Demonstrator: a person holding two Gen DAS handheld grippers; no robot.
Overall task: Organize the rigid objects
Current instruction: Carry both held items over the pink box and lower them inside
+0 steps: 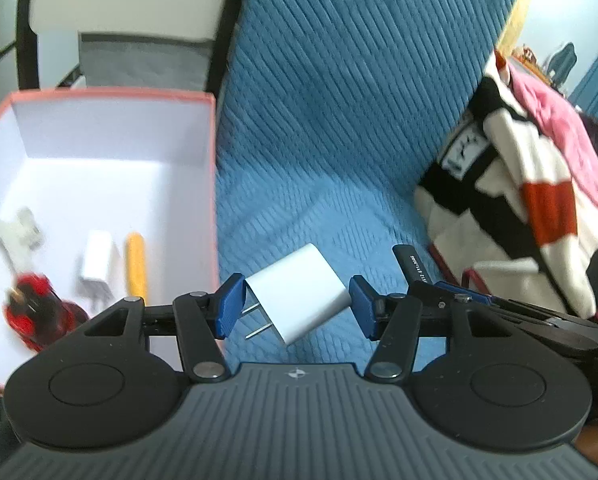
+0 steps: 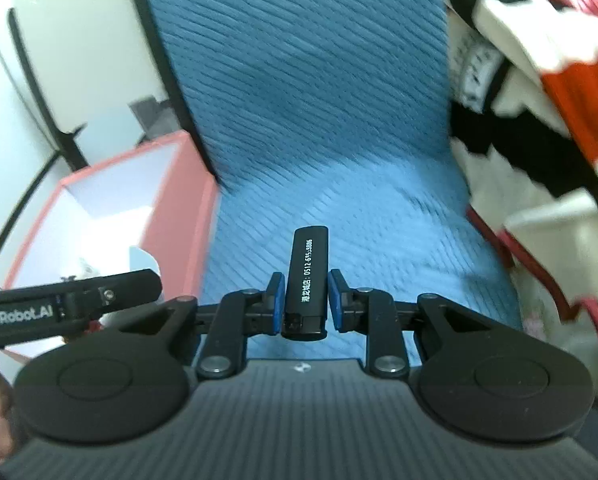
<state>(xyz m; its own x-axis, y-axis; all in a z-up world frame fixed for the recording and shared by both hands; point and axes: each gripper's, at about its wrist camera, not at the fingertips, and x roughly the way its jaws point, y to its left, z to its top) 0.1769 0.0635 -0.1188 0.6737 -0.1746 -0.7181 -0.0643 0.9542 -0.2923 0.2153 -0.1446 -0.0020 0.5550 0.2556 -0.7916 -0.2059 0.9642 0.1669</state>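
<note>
While both views blur toward the edges, the grips read clearly. Left gripper (image 1: 297,307) clamps a white charger (image 1: 299,294) between its blue pads, held clear above the blue quilt (image 1: 331,128) — prongs point left and slightly near, body tilted, long axis running diagonally from far-left to near-right. Right gripper (image 2: 302,301) is pinched narrow on a black lighter (image 2: 306,280), long axis pointing straight away along the fingers, printed side up, near end partly hidden behind the gripper body. Left of both sits the pink box (image 1: 111,95), near corner cut off by the left gripper; inside it are a second white charger (image 1: 97,264), a yellow stick (image 1: 135,266), a red-and-black item (image 1: 35,308) too blurred to identify, and a pale smeared object (image 1: 17,236). Right — a striped blanket (image 1: 511,216), motion-blurred, and pink fabric (image 1: 559,120) behind it.
</note>
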